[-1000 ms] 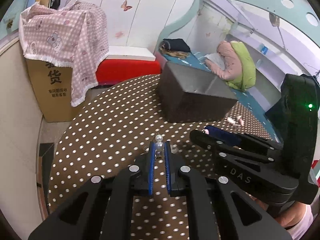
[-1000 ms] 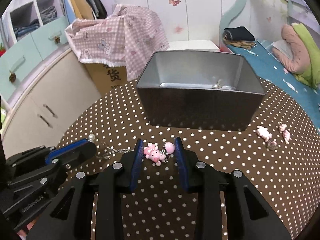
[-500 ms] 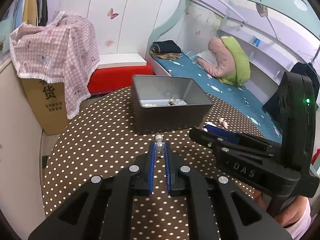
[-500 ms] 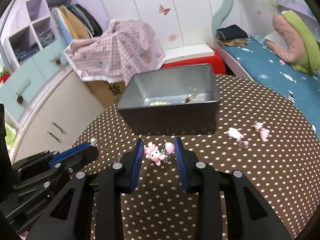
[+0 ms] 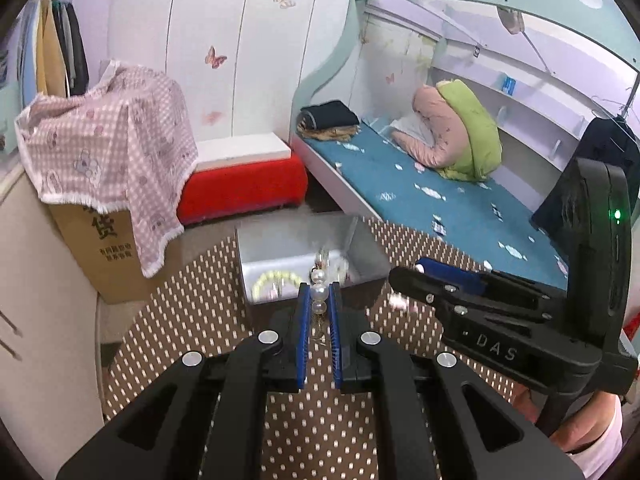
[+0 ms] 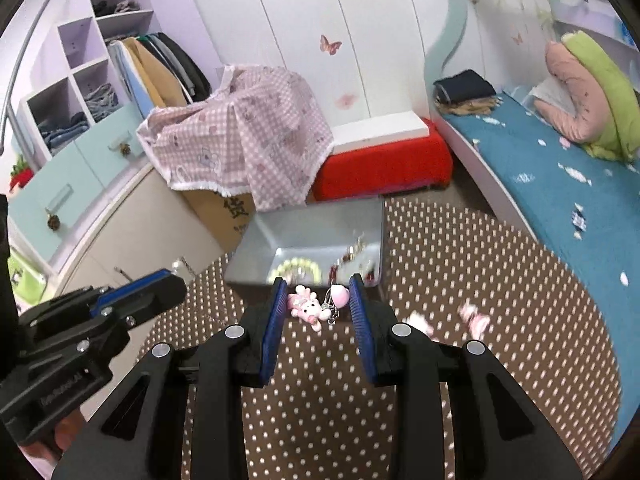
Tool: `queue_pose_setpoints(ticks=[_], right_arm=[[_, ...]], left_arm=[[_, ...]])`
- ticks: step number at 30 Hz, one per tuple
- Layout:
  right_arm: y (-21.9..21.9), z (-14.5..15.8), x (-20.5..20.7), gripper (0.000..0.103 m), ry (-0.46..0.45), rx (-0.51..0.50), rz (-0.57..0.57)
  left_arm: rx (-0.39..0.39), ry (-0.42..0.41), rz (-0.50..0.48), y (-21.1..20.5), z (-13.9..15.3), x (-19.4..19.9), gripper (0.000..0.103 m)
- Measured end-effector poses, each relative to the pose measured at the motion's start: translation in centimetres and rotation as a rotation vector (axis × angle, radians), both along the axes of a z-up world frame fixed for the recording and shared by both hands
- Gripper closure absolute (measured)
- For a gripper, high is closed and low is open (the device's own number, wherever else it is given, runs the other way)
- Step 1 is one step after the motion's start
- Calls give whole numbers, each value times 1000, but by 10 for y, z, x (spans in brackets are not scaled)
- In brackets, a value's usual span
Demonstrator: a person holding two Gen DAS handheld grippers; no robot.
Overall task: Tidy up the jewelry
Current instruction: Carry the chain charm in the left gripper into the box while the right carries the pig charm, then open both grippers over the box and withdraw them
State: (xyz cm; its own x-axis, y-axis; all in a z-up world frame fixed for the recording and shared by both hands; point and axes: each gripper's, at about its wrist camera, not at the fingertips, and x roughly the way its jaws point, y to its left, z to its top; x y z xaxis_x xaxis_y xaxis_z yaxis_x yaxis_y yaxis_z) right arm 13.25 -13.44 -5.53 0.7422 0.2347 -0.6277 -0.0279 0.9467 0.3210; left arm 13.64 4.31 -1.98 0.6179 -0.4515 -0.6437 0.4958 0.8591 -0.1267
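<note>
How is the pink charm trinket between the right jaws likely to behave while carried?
The pink charm trinket looks small and probably light. Its figure and pink bead join through a little metal chain, so it likely flops and swings. Held between the right gripper jaws by uneven shapes, it might twist or slip.

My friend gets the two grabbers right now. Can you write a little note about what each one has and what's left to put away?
Left gripper: shut on a pearl piece.
Right gripper: shut on a pink bunny charm.
Grey metal box on the dotted table: already holds a pale green bead bracelet and other small pieces.
Left to do: drop both held pieces into the box, then fetch the two pink pieces lying on the table.
</note>
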Motion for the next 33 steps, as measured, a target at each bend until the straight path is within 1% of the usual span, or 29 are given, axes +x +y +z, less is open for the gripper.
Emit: queue_pose_setpoints(ticks=[5, 9, 13, 16, 18, 19, 20, 21, 22, 24, 25, 27, 30, 33], right_arm=[[-3, 17, 23, 71, -5, -22, 15], [-3, 20, 48, 71, 22, -37, 20], [-3, 10, 66, 71, 67, -33, 26], [-7, -3, 78, 70, 110, -13, 31], [-6, -11, 82, 69, 133, -15, 53], [-6, -14, 83, 67, 143, -21, 53], [-5, -16, 83, 54, 148, -25, 55], [-6, -17, 83, 44, 148, -27, 63], [-6, -16, 83, 31, 142, -33, 67], [-9, -15, 81, 29, 133, -48, 50], [-12, -14, 80, 28, 130, -39, 49], [-20, -11, 77, 25, 126, -25, 40], [-33, -8, 71, 23, 120, -38, 10], [-44, -10, 65, 23, 138, -57, -12]], left_arm=[[36, -49, 25, -13, 22, 18, 95], [61, -42, 47, -21, 26, 40, 95], [92, -6, 61, -29, 16, 61, 95], [111, 38, 76, -30, -1, 72, 95], [123, 70, 88, -30, -13, 79, 95], [127, 79, 95, -29, -16, 80, 95], [131, 85, 113, -28, -20, 82, 94], [133, 85, 132, -26, -22, 82, 94], [142, 96, 166, -23, -25, 84, 93], [134, 111, 183, -18, -27, 86, 74], [128, 112, 182, -15, -26, 86, 64], [124, 108, 182, -12, -26, 84, 52], [126, 95, 159, -14, -25, 78, 52], [119, 102, 145, -17, -27, 73, 52]])
